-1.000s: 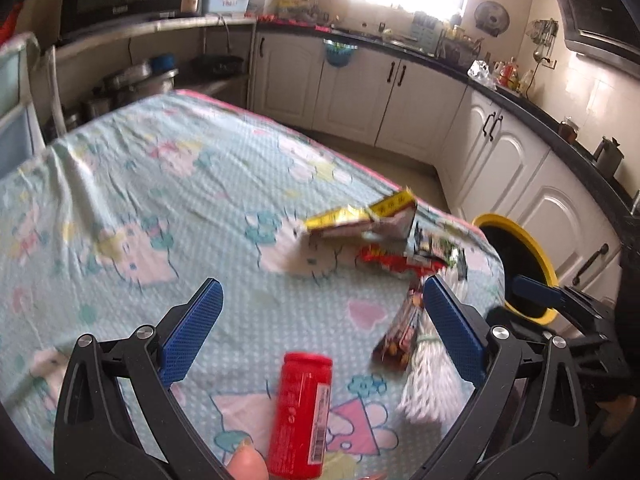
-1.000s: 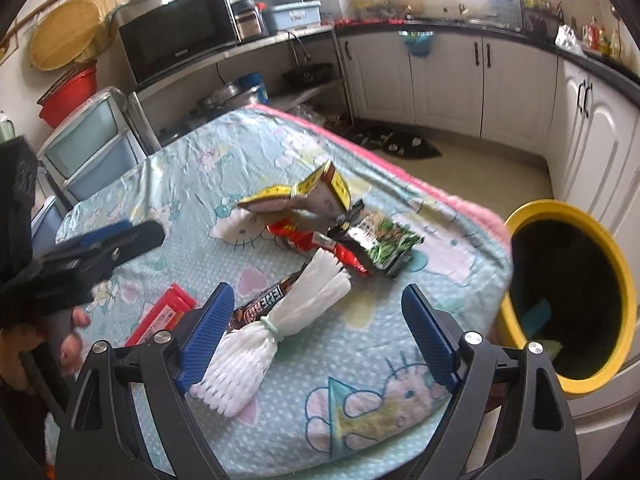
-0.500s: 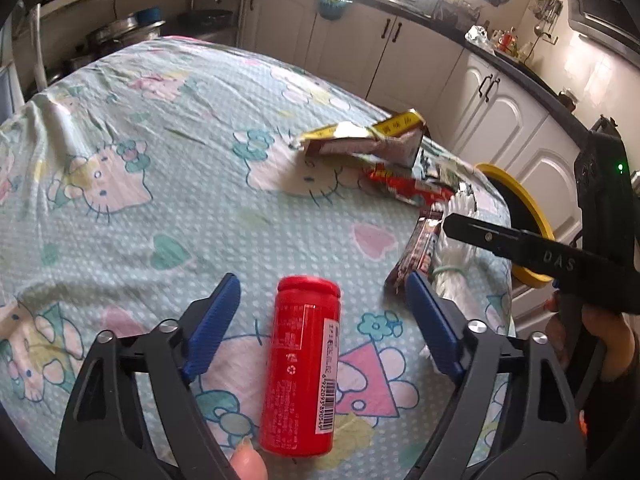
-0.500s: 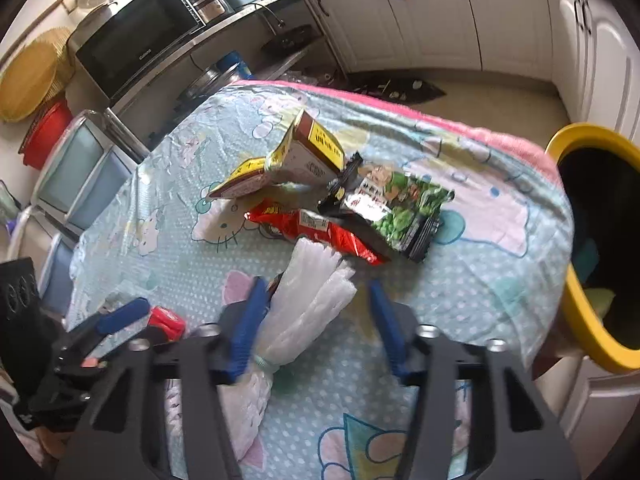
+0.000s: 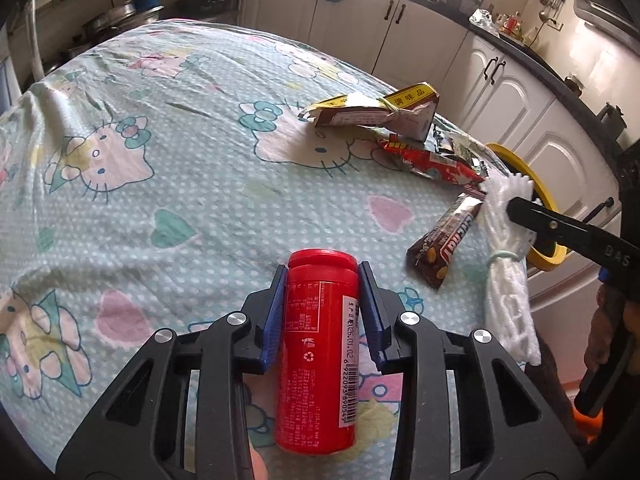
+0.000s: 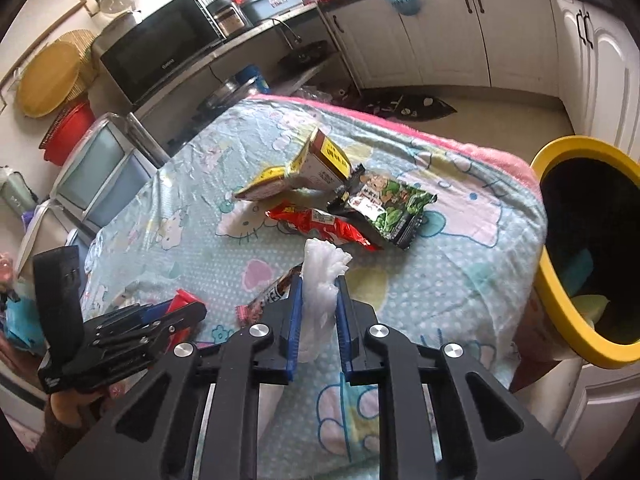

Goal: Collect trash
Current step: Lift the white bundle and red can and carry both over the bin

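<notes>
2 grips are closing: left tongs (image 5: 322, 312) pinch the red can (image 5: 318, 354) lying on the table (image 5: 168, 184), right tongs (image 6: 318, 316) squeeze the white net (image 6: 320, 280). Seat both firmly before lifting toward the bin (image 6: 560, 280) beyond. Both tongs stood wide 1 second ago.

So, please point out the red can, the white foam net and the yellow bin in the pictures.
red can (image 5: 318, 344), left wrist view, middle of its label side.
white foam net (image 6: 319, 280), right wrist view, the part between the blue pads.
yellow bin (image 6: 558, 300), right wrist view, its near rim.
</notes>
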The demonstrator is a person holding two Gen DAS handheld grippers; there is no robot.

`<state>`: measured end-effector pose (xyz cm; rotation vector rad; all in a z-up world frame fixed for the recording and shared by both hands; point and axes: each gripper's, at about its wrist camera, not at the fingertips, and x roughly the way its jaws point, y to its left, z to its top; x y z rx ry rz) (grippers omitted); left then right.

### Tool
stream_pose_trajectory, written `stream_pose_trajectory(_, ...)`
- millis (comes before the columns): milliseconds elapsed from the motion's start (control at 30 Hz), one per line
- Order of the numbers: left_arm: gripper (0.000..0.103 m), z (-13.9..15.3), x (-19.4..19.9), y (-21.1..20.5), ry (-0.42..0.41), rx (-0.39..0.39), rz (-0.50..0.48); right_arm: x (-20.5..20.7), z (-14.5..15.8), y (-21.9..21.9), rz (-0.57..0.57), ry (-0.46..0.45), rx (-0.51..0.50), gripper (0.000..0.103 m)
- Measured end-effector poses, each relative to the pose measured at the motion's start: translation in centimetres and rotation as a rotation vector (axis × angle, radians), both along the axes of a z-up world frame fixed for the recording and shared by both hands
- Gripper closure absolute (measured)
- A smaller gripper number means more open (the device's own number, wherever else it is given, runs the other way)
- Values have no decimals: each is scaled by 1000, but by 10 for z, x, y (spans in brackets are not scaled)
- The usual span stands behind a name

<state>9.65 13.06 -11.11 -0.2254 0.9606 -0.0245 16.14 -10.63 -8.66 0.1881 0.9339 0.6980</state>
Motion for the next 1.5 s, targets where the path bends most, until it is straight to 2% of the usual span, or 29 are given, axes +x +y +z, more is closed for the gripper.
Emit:
stream_pose_trajectory(233,75,18,-3,-7,-51,1,-9,-7,19,-13,-14,-61,-1,88)
stream_pose_trajectory(467,75,44,1,-21,-117,4,-35,-13,51,-25,-2,-142,48,88)
stream_pose_trajectory(700,75,64,12,-40,-166,4,-75,-11,73,-45,-50,-198,59,88)
stream_pose_trajectory(1033,75,93,37,-88,-245,0,-169,-9,89,-86,-145,-261,54,88)
stream_pose_trajectory(1500,75,106,68,-154,-287,-13,-277,-2,96,-154,-315,-292,60,88)
